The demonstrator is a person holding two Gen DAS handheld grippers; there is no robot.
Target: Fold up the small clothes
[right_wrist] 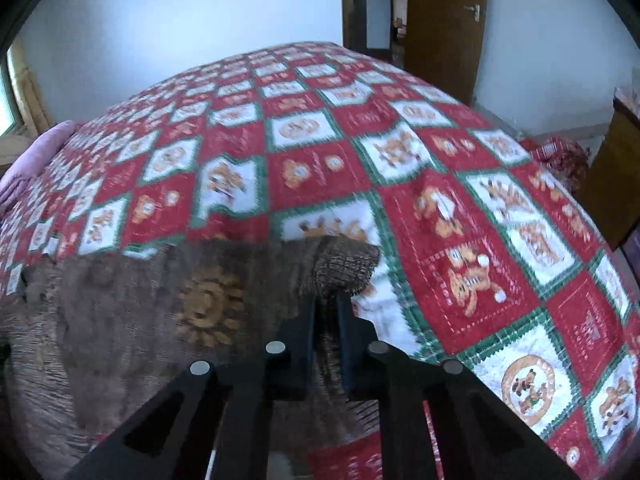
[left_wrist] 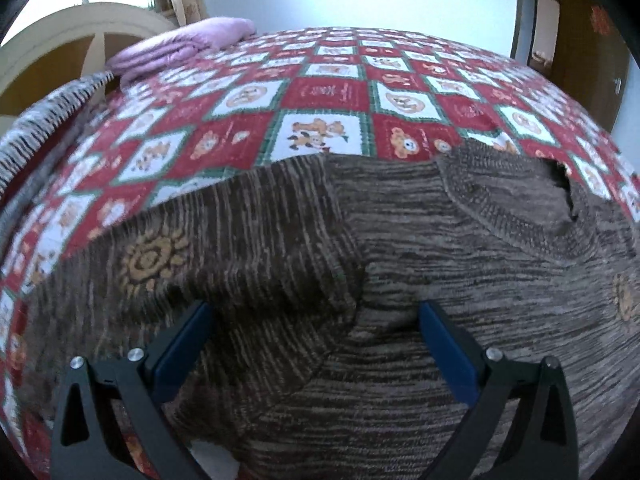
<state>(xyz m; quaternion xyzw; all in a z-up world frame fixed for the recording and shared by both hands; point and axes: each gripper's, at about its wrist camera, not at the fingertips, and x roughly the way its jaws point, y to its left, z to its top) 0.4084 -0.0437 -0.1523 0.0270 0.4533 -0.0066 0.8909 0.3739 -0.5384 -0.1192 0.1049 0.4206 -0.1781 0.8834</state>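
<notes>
A small brown striped knit sweater [left_wrist: 440,248] with orange sun motifs lies on the bed. Its left sleeve [left_wrist: 256,240] is folded in over the body and its neck opening [left_wrist: 560,188] is at the far right. My left gripper [left_wrist: 316,312] is open, its blue pads on either side of the folded sleeve's edge, just above the knit. In the right wrist view the sweater [right_wrist: 140,304] lies to the left. My right gripper [right_wrist: 326,300] is shut on the sweater's right sleeve near its ribbed cuff [right_wrist: 344,264], holding it lifted over the bed.
The bed is covered by a red, white and green checked bear quilt [left_wrist: 328,92] [right_wrist: 460,208]. A folded pink blanket [left_wrist: 180,48] lies at the far left by a wooden headboard [left_wrist: 60,40]. A striped cloth [left_wrist: 44,120] lies at the left edge. A wooden door [right_wrist: 444,24] stands beyond the bed.
</notes>
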